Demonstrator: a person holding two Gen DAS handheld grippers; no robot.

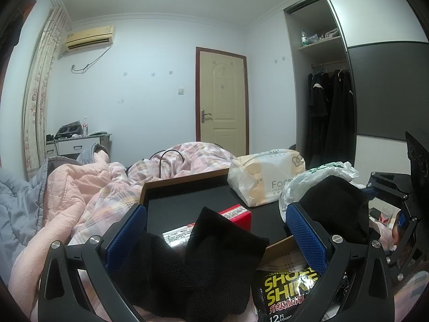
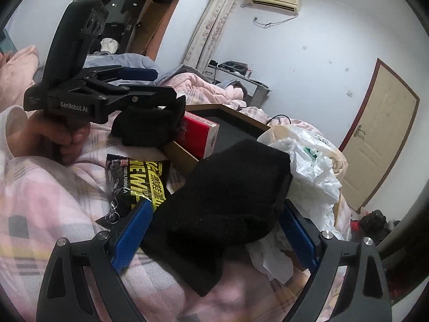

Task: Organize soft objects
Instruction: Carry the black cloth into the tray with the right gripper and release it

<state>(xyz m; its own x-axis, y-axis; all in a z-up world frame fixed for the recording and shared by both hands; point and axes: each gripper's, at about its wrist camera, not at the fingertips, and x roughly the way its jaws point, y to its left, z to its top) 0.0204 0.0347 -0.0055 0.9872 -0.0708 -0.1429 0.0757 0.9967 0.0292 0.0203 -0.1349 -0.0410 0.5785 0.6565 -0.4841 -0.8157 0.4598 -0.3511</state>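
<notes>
Fingers (image 2: 131, 238) of the right gripper (image 2: 214, 238), blue-padded, stand wide with a black knitted sock (image 2: 230, 187) lying between them. The pads look just clear of the cloth, so I judge it not yet gripped. That sock drapes over the near corner of the shallow black tray with a wooden rim (image 2: 182, 150), its long axis running from the tray down towards the camera, one end hanging onto the pink checked bedding (image 2: 40, 201). It lies in line with the fingers, so closing straight on it should do.

On the tray's other side the left gripper (image 1: 214, 230) also stands wide. A second black sock (image 1: 209, 247) lies loose between its fingers, over the tray's near edge beside a red carton (image 1: 238, 214). Each hand is nearest its own sock.
</notes>
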